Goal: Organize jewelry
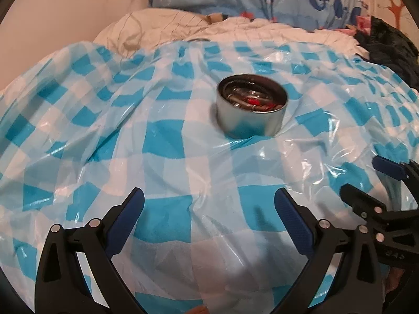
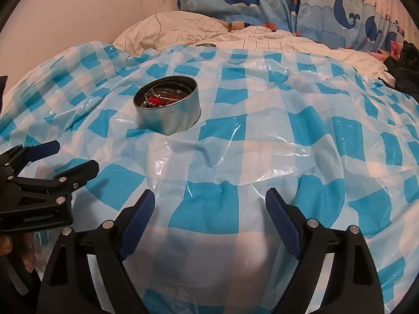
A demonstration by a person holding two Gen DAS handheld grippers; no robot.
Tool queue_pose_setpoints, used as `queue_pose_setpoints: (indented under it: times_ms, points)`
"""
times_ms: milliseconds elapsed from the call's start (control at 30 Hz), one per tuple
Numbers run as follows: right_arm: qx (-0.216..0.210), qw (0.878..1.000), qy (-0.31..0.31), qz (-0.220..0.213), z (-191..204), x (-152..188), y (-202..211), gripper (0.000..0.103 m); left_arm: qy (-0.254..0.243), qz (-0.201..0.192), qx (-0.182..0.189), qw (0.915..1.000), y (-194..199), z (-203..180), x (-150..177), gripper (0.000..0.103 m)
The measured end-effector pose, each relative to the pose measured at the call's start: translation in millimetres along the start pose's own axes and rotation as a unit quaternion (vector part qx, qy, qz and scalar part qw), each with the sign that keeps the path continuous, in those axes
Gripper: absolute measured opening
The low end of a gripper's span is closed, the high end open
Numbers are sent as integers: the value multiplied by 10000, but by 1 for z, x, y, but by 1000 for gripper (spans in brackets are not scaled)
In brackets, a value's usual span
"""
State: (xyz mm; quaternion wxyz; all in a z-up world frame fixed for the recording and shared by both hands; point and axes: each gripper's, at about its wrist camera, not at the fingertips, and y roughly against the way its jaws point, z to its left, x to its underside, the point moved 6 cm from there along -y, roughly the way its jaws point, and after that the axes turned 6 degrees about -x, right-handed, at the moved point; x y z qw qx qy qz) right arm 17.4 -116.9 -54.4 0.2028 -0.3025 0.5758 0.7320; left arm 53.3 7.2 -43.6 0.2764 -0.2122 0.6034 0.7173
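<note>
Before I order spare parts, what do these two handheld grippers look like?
Both match: the left gripper and right gripper have black plastic scissor-like frames with silver rivets, and each finger carries a blue textured pad. The left gripper's body bears small pale lettering, too blurred to read. No cables or sleeves show.

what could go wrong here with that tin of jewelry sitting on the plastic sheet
The round metal tin sits on a wrinkled blue-and-white checked plastic sheet over soft bedding, so a nudge could tip it or slide it. The red and silver jewelry inside looks tangled; pulling out one piece might drag others along. The open left gripper and open right gripper sit close together and could collide.
</note>
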Motion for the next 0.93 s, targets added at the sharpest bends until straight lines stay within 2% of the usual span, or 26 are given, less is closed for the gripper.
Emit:
queue_pose_setpoints:
  times_ms: [167, 300, 400, 567, 700, 933]
  points:
    - [-1, 10000, 16, 9, 0, 1, -1, 83, 293, 179, 141, 9993, -6, 6, 3, 96]
    - [1, 10000, 13, 8, 0, 1, -1, 83, 445, 124, 212, 9987, -5, 6, 5, 96]
    - [4, 10000, 11, 24, 0, 1, -2, 83, 493, -282, 52, 9984, 6, 7, 6, 96]
    - [9, 10000, 17, 32, 0, 2, -3, 83, 483, -406, 177, 9979, 14, 3, 1, 96]
    - [13, 10000, 22, 36, 0, 2, -3, 83, 585, -237, 249, 9977, 10, 6, 2, 96]
    - [12, 10000, 31, 37, 0, 3, -3, 85, 473, -107, 217, 9986, 7, 2, 4, 96]
